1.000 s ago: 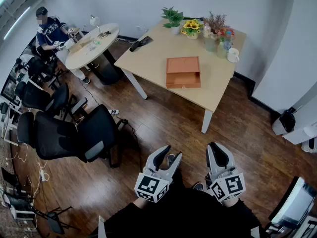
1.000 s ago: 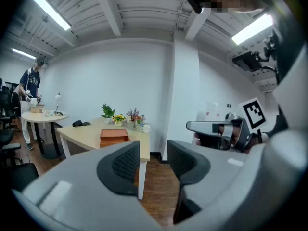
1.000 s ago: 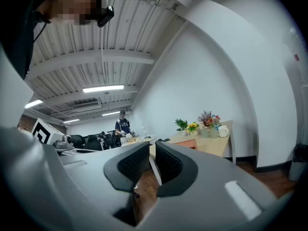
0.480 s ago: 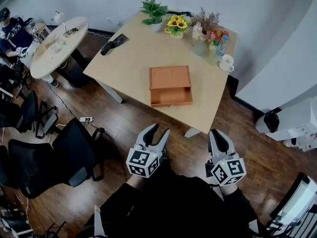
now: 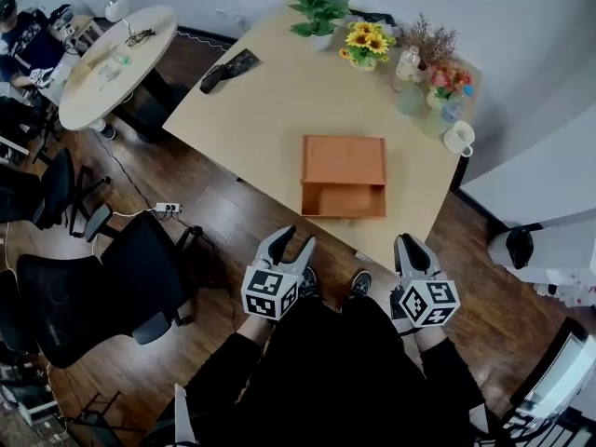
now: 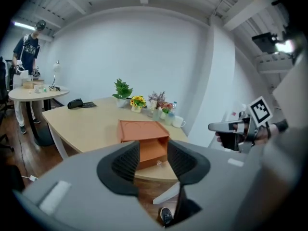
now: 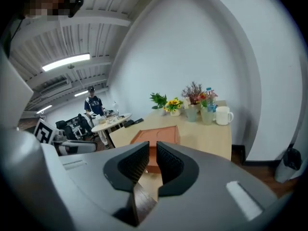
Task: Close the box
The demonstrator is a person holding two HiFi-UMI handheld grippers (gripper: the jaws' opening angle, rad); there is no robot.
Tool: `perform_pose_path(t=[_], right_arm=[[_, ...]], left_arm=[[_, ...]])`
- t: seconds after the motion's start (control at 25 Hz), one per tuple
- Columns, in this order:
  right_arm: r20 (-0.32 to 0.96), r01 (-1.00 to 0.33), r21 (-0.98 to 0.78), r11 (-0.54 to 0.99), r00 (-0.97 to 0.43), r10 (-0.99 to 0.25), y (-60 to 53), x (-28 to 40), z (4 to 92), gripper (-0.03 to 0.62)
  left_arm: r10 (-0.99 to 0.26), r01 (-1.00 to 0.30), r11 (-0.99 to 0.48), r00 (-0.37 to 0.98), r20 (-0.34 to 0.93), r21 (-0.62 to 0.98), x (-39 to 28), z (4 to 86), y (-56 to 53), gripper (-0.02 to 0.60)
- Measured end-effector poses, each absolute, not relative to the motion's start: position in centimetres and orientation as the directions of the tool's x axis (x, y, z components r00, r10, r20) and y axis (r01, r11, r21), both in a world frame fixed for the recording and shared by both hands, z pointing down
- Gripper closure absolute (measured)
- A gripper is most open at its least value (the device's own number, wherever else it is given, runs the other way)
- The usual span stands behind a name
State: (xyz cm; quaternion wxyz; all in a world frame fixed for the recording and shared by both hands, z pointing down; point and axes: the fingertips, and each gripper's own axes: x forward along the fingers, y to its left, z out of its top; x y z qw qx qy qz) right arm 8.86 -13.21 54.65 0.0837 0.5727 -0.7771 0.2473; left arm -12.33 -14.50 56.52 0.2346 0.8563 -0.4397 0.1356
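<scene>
An orange wooden box (image 5: pixel 344 175) lies on the light wooden table (image 5: pixel 270 110), near its front edge, with its drawer pulled out toward me. Both grippers hang over the floor short of the table. My left gripper (image 5: pixel 291 242) stands slightly open with nothing between its pads. My right gripper (image 5: pixel 410 246) is shut and empty. In the left gripper view the box (image 6: pixel 143 136) shows just beyond the left gripper (image 6: pixel 153 153). In the right gripper view the box (image 7: pixel 159 134) lies ahead of the right gripper (image 7: pixel 152 154).
A potted plant (image 5: pixel 318 7), sunflowers (image 5: pixel 367 45), vases (image 5: pixel 445 87) and a white mug (image 5: pixel 458 138) line the table's far side. A black object (image 5: pixel 230 70) lies at its left. Office chairs (image 5: pixel 121 277) and a round table (image 5: pixel 112 59) with a seated person (image 5: pixel 23 40) are at left.
The view has come closer to the table, so the box now sits just ahead of both grippers. Neither gripper's jaws have changed.
</scene>
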Motion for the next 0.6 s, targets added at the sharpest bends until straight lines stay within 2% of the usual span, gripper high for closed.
perform_pose_path(t=[0.04, 0.12, 0.2, 0.24, 0.36, 0.44, 0.48, 0.52, 0.56, 0.6], right_arm=[[0.452, -0.933, -0.264, 0.245, -0.344, -0.823, -13.9, 9.2, 56.5, 0.546], [0.551, -0.931, -0.142, 0.335, -0.355, -0.755, -14.9, 10.0, 61.0, 0.452], [0.651, -0.892, -0.014, 0.451, -0.351, -0.673, -15.8, 10.4, 65.8, 0.364], [0.689, -0.866, 0.024, 0.5, -0.348, -0.636, -16.3, 10.4, 68.0, 0.355], [0.747, -0.819, 0.083, 0.568, -0.326, -0.58, -17.5, 9.8, 71.8, 0.353], [0.747, -0.818, 0.105, 0.566, -0.311, -0.588, -18.3, 9.5, 72.2, 0.368], [0.739, -0.819, 0.115, 0.562, -0.308, -0.599, -18.7, 9.4, 72.1, 0.402], [0.73, -0.819, 0.119, 0.561, -0.31, -0.609, -19.1, 9.2, 72.0, 0.432], [0.721, -0.82, 0.118, 0.56, -0.317, -0.616, -19.2, 9.0, 71.8, 0.46], [0.713, -0.821, 0.113, 0.559, -0.325, -0.621, -19.4, 8.8, 71.7, 0.495]], left_arm=[[-0.688, -0.823, -0.504, 0.567, 0.453, 0.263, -12.5, 57.1, -14.9, 0.42], [-0.663, -0.823, -0.547, 0.539, 0.52, 0.155, -13.0, 60.1, -15.9, 0.42], [-0.617, -0.772, -0.636, 0.496, 0.611, -0.016, -13.5, 64.8, -17.4, 0.417], [-0.581, -0.721, -0.688, 0.483, 0.655, -0.078, -13.4, 67.2, -18.0, 0.416], [-0.46, -0.586, -0.798, 0.443, 0.77, -0.14, -12.6, 72.3, -18.4, 0.374], [-0.457, -0.591, -0.795, 0.435, 0.776, -0.137, -12.2, 73.0, -18.9, 0.374], [-0.474, -0.614, -0.778, 0.436, 0.765, -0.132, -12.1, 72.8, -19.4, 0.377], [-0.494, -0.642, -0.756, 0.432, 0.755, -0.127, -12.0, 72.6, -19.9, 0.397], [-0.51, -0.667, -0.735, 0.427, 0.747, -0.121, -12.1, 72.5, -20.3, 0.451], [-0.521, -0.686, -0.718, 0.423, 0.741, -0.114, -12.1, 72.4, -20.6, 0.46]])
